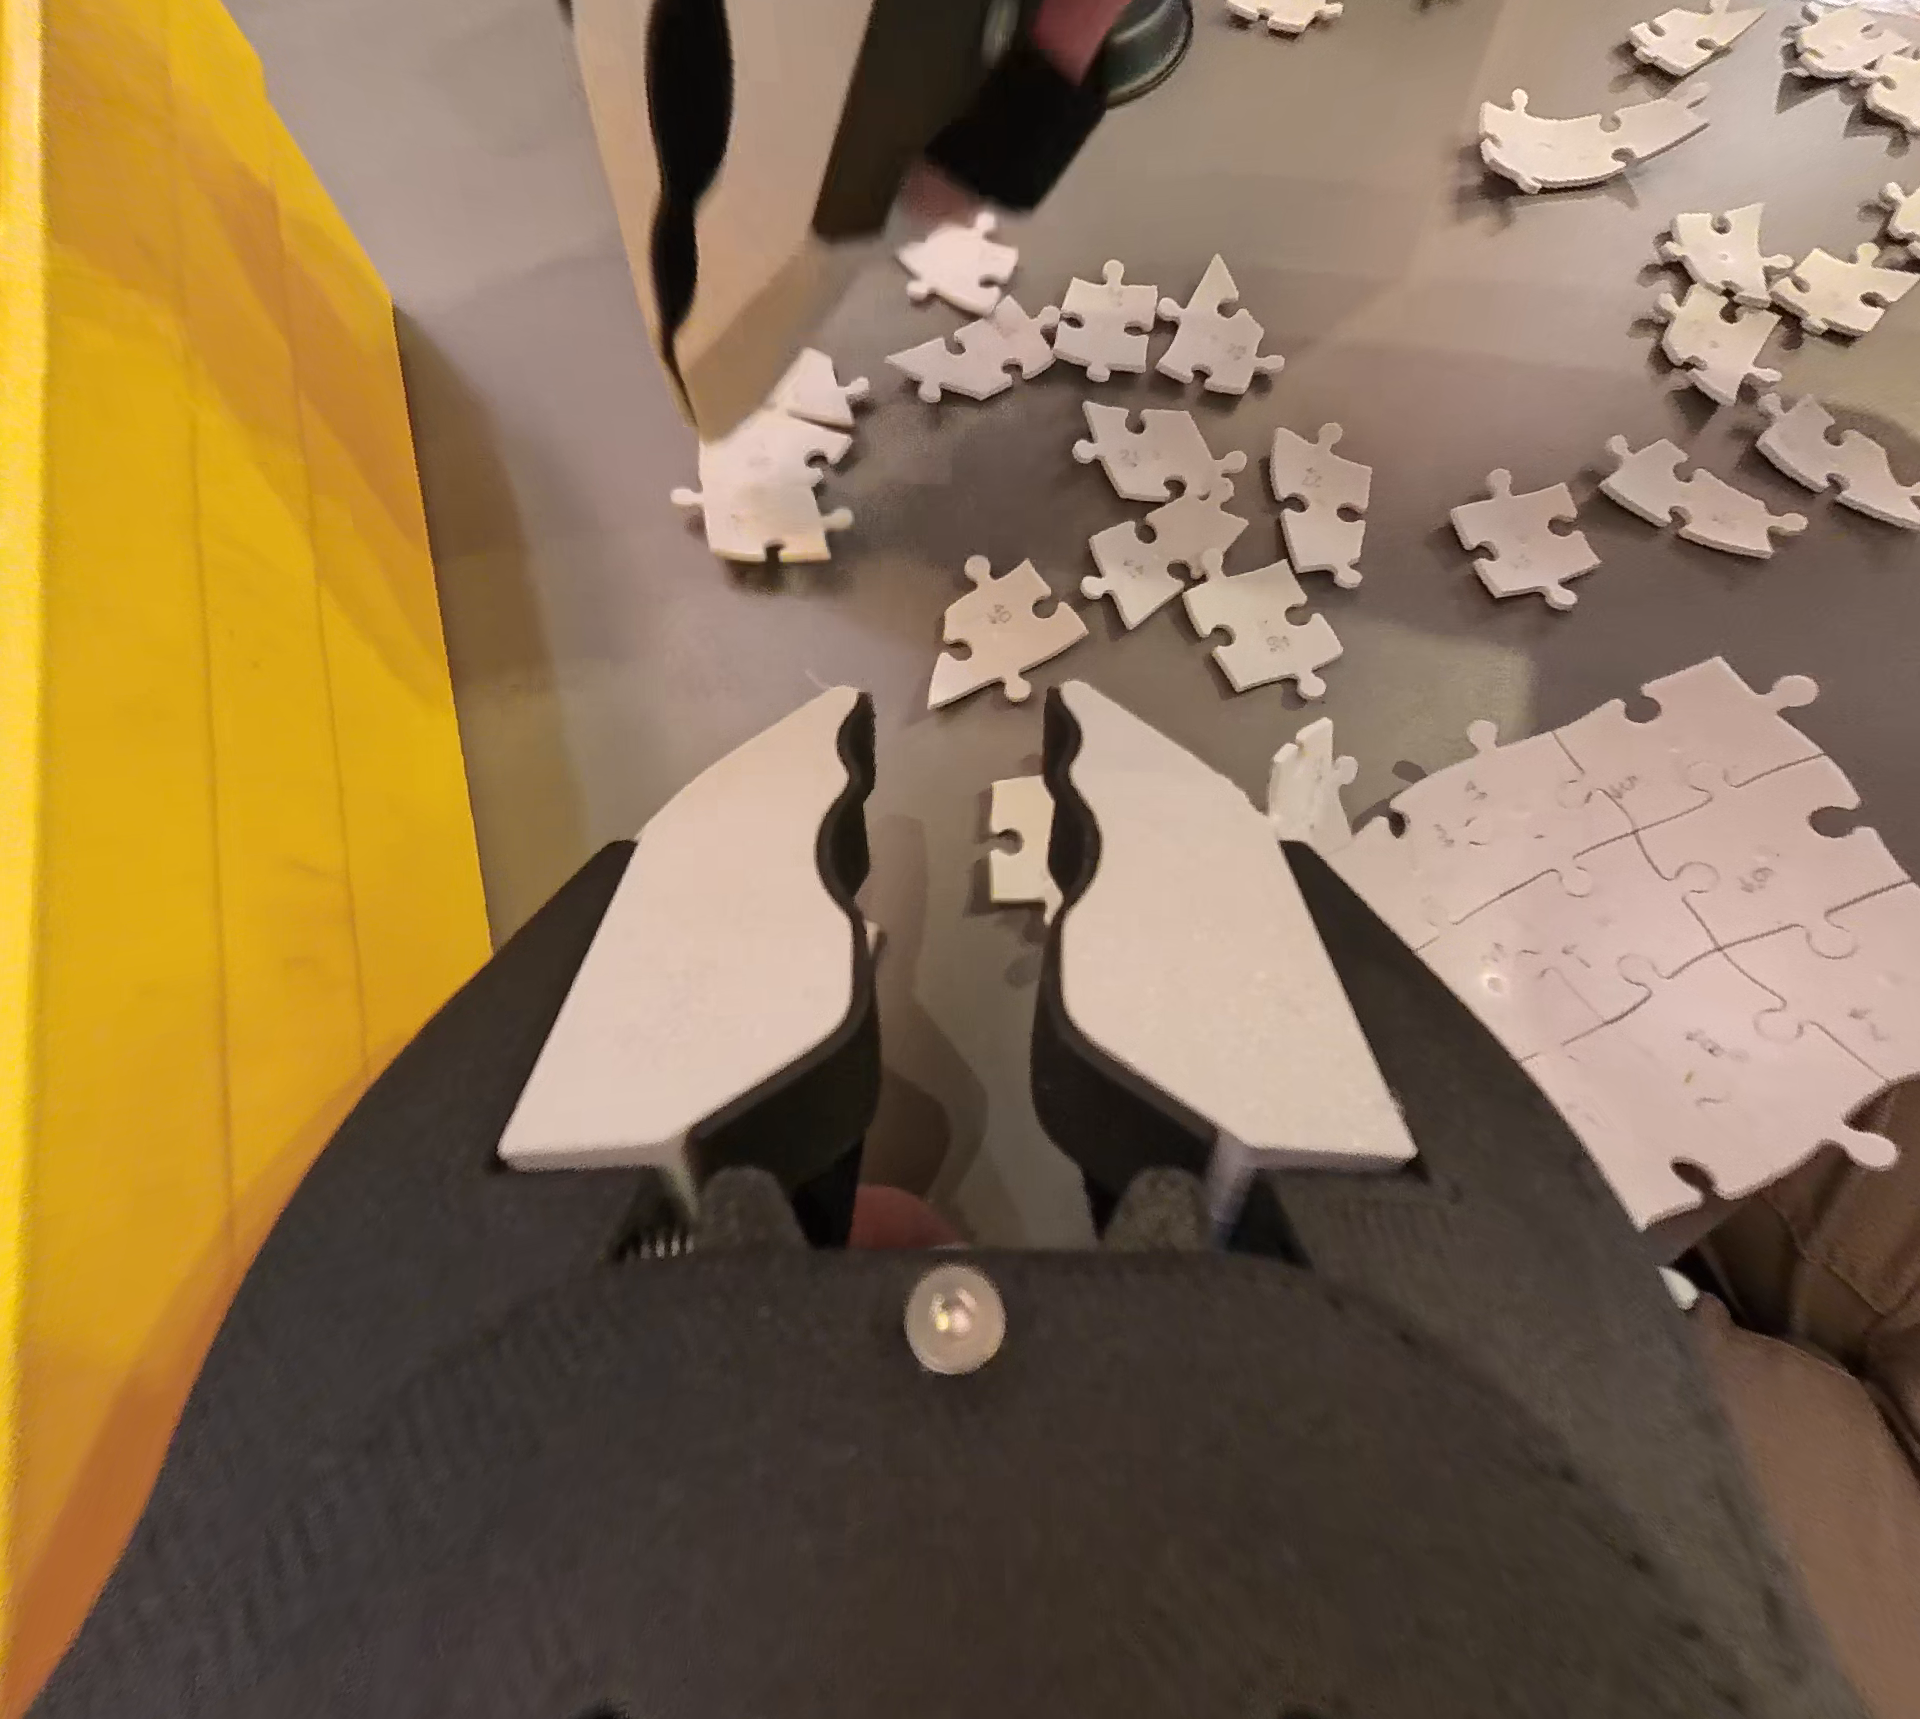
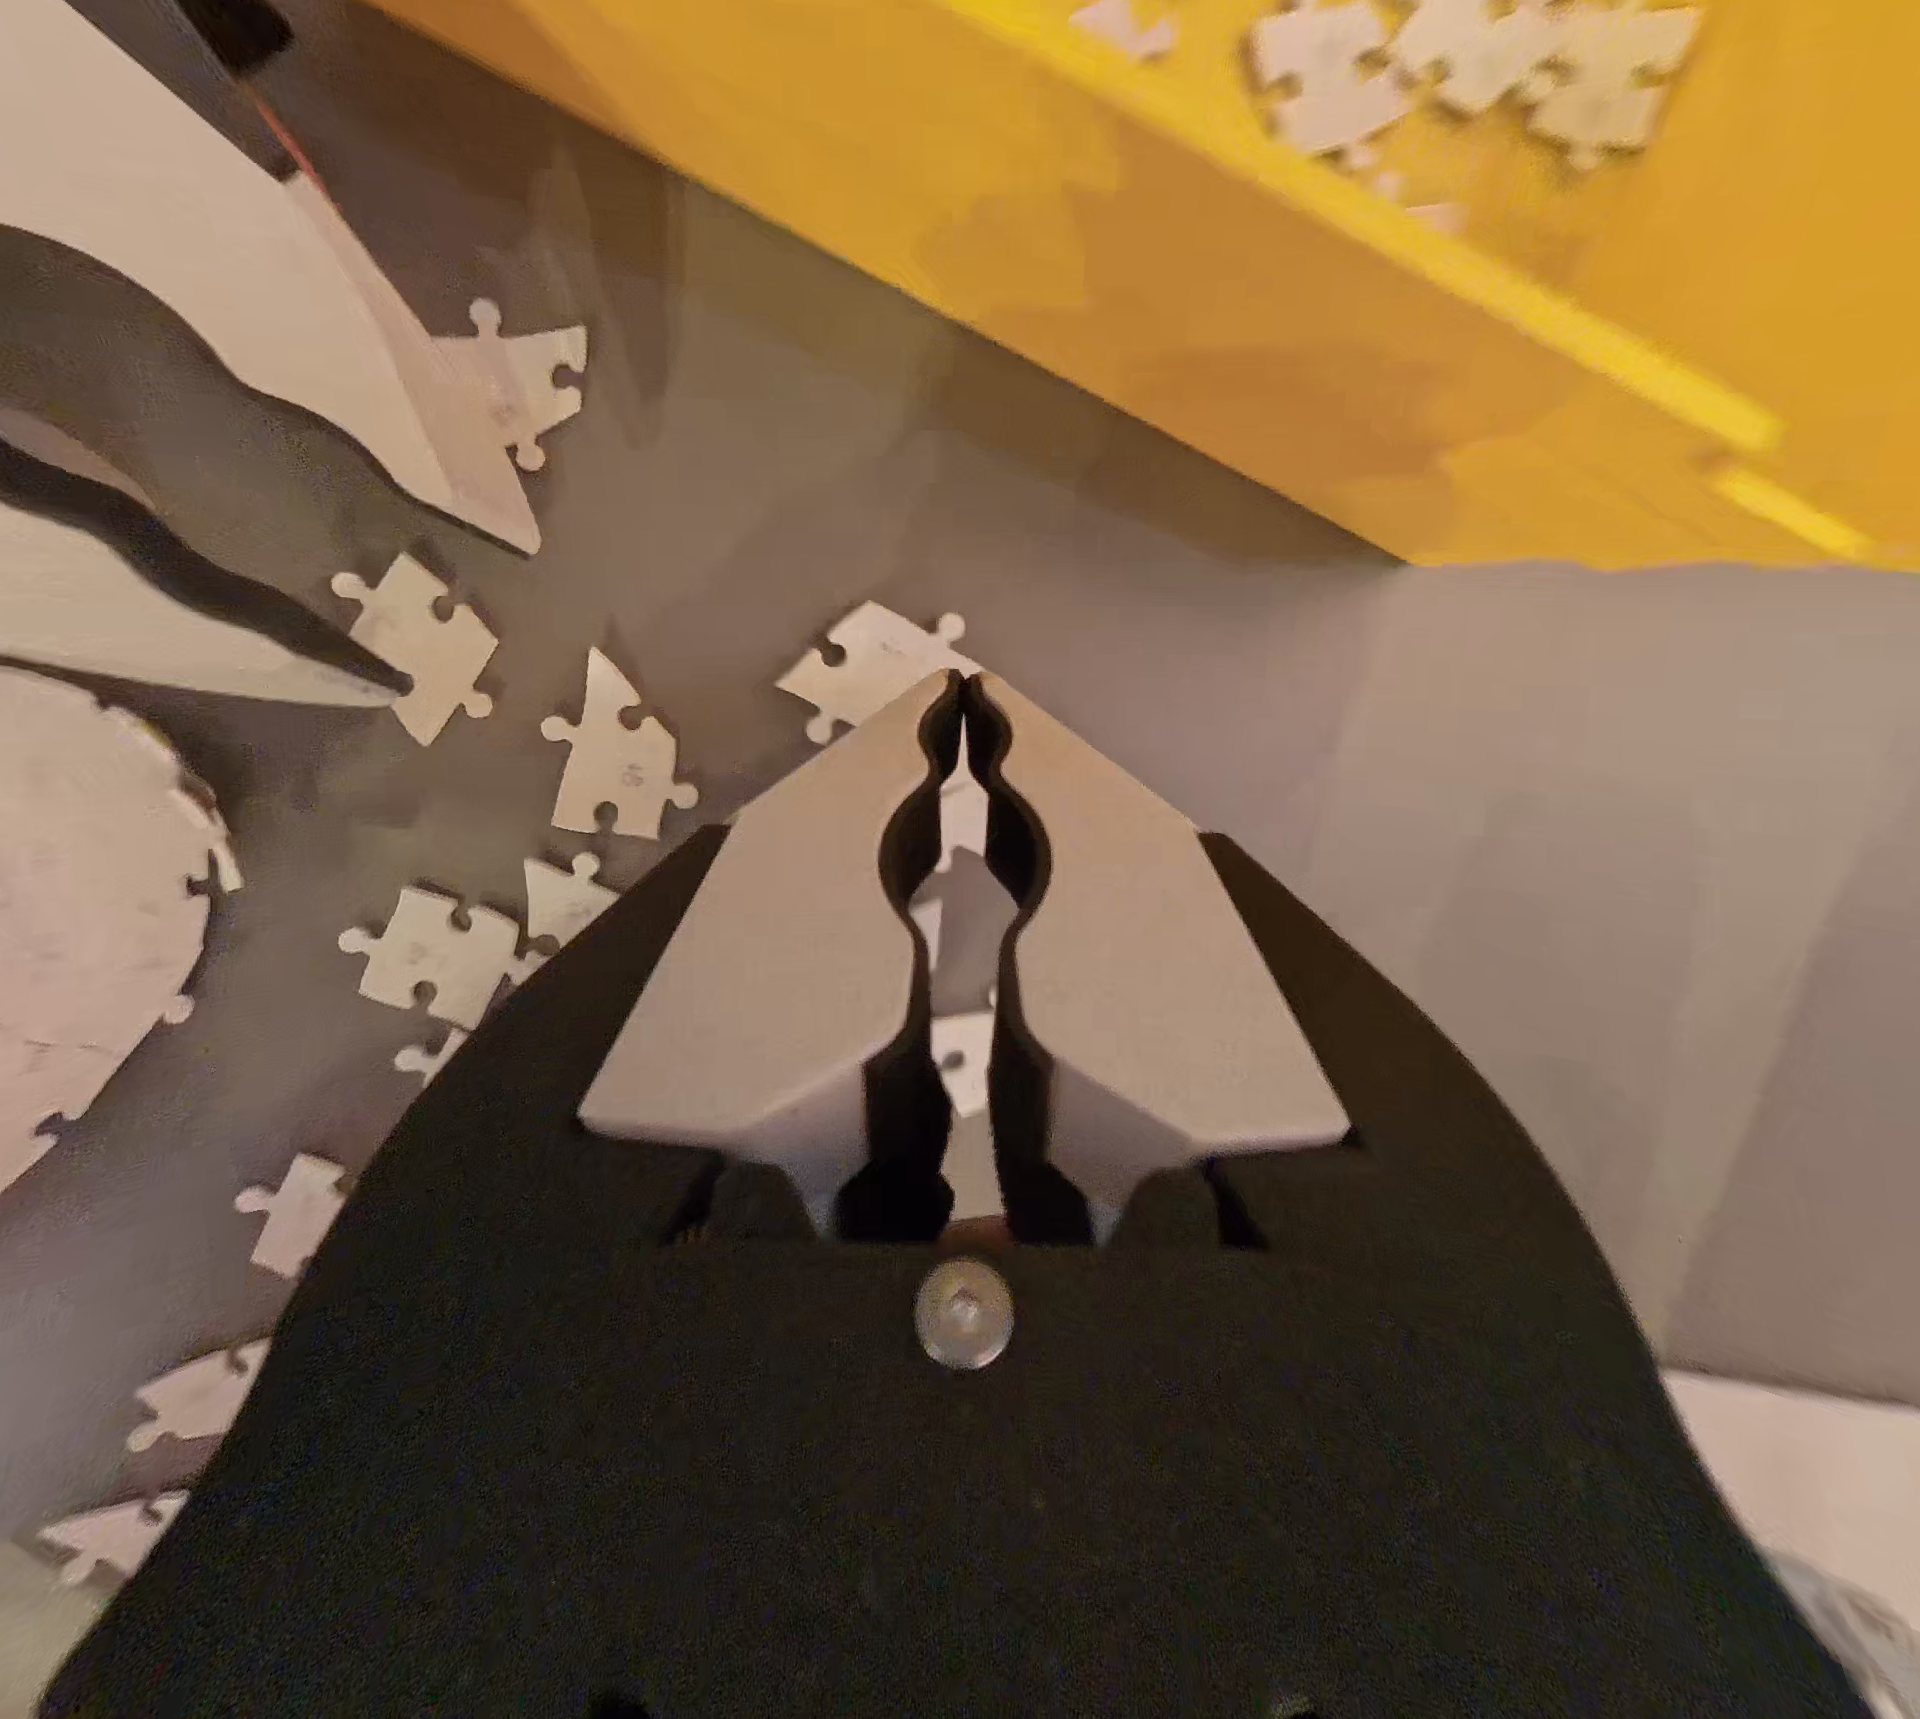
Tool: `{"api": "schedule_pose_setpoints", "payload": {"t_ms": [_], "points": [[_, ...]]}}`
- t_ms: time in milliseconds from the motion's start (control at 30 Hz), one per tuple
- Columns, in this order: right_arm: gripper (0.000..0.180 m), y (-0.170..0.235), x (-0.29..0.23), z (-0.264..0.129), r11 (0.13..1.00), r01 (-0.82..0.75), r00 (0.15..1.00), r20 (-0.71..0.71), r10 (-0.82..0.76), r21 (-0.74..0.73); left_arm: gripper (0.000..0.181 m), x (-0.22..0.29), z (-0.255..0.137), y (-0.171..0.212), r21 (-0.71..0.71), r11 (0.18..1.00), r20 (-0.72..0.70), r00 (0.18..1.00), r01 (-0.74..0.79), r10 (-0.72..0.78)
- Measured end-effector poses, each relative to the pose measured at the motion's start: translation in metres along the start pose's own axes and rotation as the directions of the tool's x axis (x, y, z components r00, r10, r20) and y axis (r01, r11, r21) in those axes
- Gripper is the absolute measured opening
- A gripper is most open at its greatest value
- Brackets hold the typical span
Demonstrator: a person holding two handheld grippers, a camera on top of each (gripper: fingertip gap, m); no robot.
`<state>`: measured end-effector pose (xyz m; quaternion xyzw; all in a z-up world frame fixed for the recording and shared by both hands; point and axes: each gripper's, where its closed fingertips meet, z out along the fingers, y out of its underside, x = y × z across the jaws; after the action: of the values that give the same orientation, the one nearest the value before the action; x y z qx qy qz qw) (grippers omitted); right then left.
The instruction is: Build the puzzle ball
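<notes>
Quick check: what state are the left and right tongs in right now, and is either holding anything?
Left tongs: open, nothing gripped, over the grey table.
Right tongs: tips shut; whether they pinch a puzzle piece cannot be told.

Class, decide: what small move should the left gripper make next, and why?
Probably lower and close on the piece: the left gripper is open, and that piece lies loose on the table between its fingers, partly hidden behind one.

A smooth grey tabletop point(image 1: 436, 111) is filling most of both views, catching soft reflections under warm indoor light. A yellow bin point(image 1: 208, 526) is standing along its edge, throwing a dim shadow onto the grey surface.
</notes>
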<state>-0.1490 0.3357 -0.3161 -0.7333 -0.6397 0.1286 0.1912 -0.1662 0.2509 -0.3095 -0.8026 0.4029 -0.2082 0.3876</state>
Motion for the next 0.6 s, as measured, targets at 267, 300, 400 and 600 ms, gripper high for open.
{"api": "schedule_pose_setpoints", "payload": {"t_ms": [267, 300, 400, 600], "points": [[0.0, 0.028, 0.006, -0.034, 0.998, -0.059, 0.993, -0.106, 0.056, -0.023, 0.031, 0.0, 0.001, 0.0, 0.002, 1.0, -0.005, 1.0, 0.013, -0.013], [0.0, 0.031, 0.005, -0.03, 0.998, -0.046, 0.992, -0.121, 0.041, -0.035, 0.031, 0.001, 0.002, 0.0, -0.001, 1.0, -0.005, 1.0, 0.011, -0.011], [0.0, 0.028, 0.003, -0.016, 0.999, -0.046, 0.989, -0.138, 0.043, -0.016, 0.031, 0.002, 0.002, 0.001, -0.007, 1.0, -0.002, 1.0, 0.003, -0.003], [0.0, 0.037, 0.002, 0.006, 0.996, -0.049, 0.992, -0.116, 0.04, -0.081, 0.031, 0.001, 0.0, -0.001, -0.004, 1.0, 0.012, 1.0, -0.006, 0.006]]}}
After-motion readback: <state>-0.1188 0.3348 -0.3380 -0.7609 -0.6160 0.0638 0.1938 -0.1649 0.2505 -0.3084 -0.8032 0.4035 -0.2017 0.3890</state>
